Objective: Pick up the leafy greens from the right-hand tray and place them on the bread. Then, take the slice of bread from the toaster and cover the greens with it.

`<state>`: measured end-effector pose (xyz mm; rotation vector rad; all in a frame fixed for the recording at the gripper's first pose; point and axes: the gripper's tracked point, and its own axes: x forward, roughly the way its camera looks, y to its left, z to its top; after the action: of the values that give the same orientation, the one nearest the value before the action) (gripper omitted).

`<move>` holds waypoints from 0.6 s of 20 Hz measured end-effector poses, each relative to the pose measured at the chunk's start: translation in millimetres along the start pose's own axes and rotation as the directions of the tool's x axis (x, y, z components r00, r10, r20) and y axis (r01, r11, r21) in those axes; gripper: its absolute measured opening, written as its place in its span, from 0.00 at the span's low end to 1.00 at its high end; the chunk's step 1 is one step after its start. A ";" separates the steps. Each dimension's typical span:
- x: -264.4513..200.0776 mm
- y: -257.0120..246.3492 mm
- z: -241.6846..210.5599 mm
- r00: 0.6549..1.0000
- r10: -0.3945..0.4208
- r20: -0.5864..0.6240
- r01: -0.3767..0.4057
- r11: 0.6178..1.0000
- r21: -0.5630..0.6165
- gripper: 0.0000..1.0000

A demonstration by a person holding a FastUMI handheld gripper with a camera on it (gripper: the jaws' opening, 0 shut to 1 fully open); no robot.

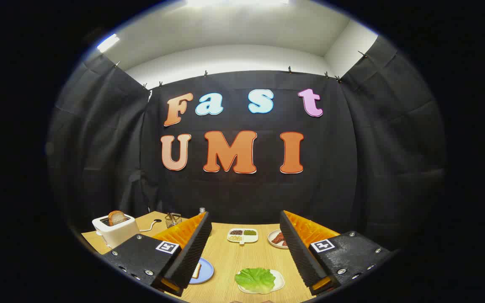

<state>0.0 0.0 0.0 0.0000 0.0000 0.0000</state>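
Observation:
The leafy greens (255, 279) lie on a small white tray (278, 281) on the wooden table, between my two fingers and close below them. A blue plate (205, 271) with a slice of bread (195, 271) sits beside the left finger, partly hidden by it. Beyond the left finger stands a white toaster (116, 230) with a browned slice of bread (117, 217) sticking up out of its slot. My gripper (246, 280) hangs above the table, open wide, with nothing between its fingers.
A white divided dish (242, 236) with dark, green and pale fillings sits at the middle back of the table. A plate with reddish meat strips (278, 238) lies by the right finger. A small wire basket (174, 219) and a shaker (202, 210) stand at the back left.

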 end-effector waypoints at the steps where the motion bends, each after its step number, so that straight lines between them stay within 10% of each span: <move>1: 0.5 0.5 -0.8 1.000 0.002 -0.002 -0.002 1.000 0.001 0.98; 12: -3.6 11.3 3.8 0.999 0.039 0.036 -0.039 0.999 0.011 0.98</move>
<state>-3.6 11.3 3.8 0.0120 -0.0358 0.0390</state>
